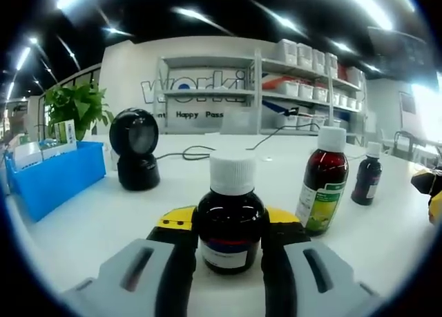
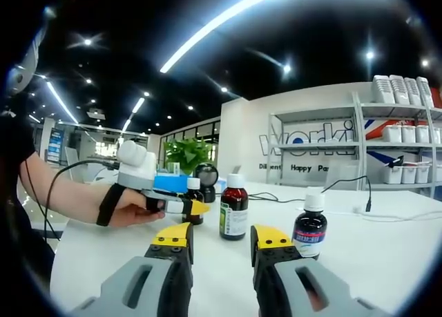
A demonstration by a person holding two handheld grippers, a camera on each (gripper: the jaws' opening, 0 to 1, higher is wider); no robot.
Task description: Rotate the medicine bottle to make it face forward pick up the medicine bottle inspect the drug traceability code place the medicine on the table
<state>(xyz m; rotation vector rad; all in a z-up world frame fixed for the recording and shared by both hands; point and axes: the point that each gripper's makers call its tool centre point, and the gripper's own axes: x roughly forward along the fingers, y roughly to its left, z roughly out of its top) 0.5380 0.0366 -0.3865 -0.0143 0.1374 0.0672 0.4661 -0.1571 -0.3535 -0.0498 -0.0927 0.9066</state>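
White table: the work surface I see in both views, carrying every item below.

Shelving unit: stands beyond the far edge of the table, stocked with white boxes, beside a wall bearing lettering.

Blue bin: at the left of my left gripper view, holding small cartons; a potted plant rises behind it.

Black scanner: a round-headed unit on the table right of the bin, its cable trailing away across the surface.

Left gripper: my left gripper view shows its two jaws closed against the sides of the medicine bottle, a dark bottle with a white cap and a label low on its body, which stands upright on the table between them. In my right gripper view the same gripper appears at the left, held in a person's hand with a wrist strap, the bottle's cap showing above its yellow tips.

Right gripper: jaws parted with a clear gap between the yellow tips, holding nothing, above the bare table.

Tall bottle: dark, green-and-white label, white cap, upright to the right of the gripped bottle in my left gripper view.

Small bottle: dark, white-capped, standing just beyond and right of the tall one; in my right gripper view it is near the right jaw.
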